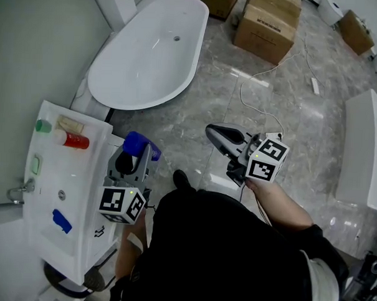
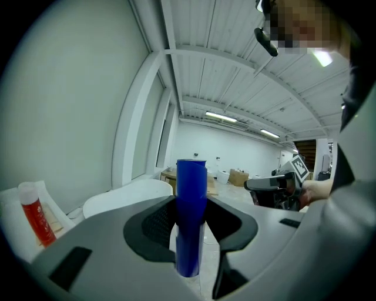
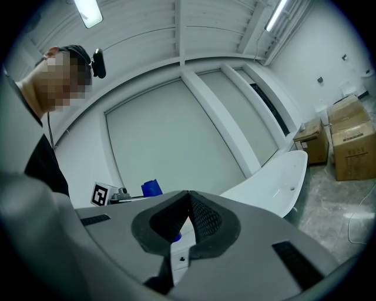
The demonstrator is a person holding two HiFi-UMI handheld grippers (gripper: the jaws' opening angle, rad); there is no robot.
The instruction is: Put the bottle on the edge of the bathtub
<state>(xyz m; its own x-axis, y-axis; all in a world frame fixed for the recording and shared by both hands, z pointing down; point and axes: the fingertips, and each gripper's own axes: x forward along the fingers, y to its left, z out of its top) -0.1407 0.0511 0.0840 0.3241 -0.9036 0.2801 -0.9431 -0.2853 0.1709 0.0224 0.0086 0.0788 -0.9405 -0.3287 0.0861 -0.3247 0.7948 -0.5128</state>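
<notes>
A blue cylindrical bottle [image 1: 141,144] stands upright between the jaws of my left gripper [image 1: 136,154], which is shut on it. In the left gripper view the bottle [image 2: 191,211] fills the gap between the pads. The white oval bathtub [image 1: 119,94] lies ahead on the floor, well beyond the bottle; its rim [image 2: 126,193] shows behind the left jaw. My right gripper [image 1: 212,131] hovers over the floor to the right, shut with nothing in it. Its jaws [image 3: 188,203] meet at the tips, with the bathtub [image 3: 276,176] and the bottle [image 3: 151,188] behind them.
A white washbasin unit [image 1: 54,222] stands at the left, bearing a red-and-white tube [image 1: 72,139], a green-capped item [image 1: 43,126] and a blue object [image 1: 61,221]. Cardboard boxes [image 1: 267,25] sit at the back, a white cable [image 1: 266,75] trails on the marble floor, and a white fixture [image 1: 363,148] is at the right.
</notes>
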